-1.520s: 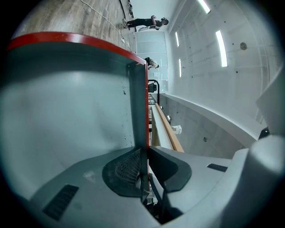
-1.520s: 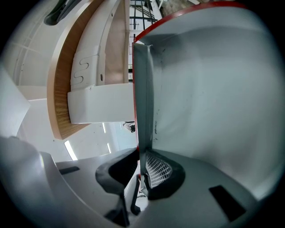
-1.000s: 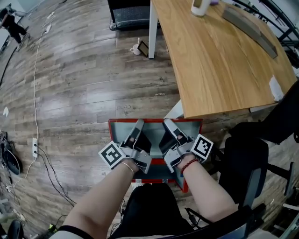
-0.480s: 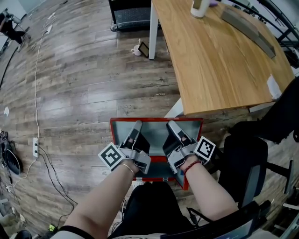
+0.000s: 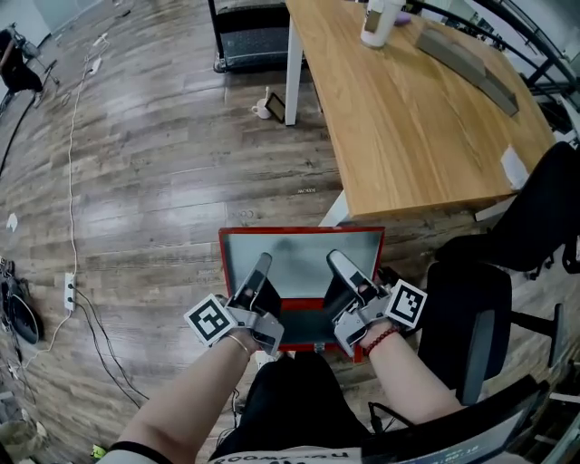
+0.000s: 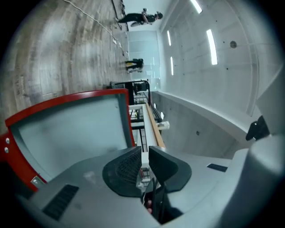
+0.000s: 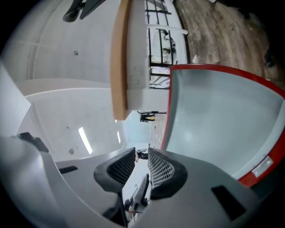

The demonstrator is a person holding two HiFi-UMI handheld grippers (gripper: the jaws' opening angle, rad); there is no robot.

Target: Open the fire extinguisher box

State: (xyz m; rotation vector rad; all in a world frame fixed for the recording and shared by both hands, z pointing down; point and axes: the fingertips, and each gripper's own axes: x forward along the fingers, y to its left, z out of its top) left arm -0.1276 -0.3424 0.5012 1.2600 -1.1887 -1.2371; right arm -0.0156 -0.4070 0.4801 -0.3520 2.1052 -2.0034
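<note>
The fire extinguisher box (image 5: 313, 343) sits on the wood floor in front of my knees, its red-framed lid (image 5: 299, 232) with a grey panel raised. Both grippers lie against the panel's inner face. My left gripper (image 5: 263, 261) has a narrow slit between its pads (image 6: 122, 167), with nothing in it; the lid (image 6: 67, 129) stands at its left. My right gripper (image 5: 335, 258) has just been opening its jaws, and nothing is between its pads (image 7: 162, 169). The lid (image 7: 213, 116) fills that view's right.
A wooden table (image 5: 408, 109) with a white leg (image 5: 294, 63) stands just beyond the box, a bottle (image 5: 376, 23) on it. A black office chair (image 5: 471, 317) is close on the right. A cable and power strip (image 5: 68, 290) lie at the left.
Both grippers have risen and moved forward with the lid, which now stands more upright and shows more of its grey panel.
</note>
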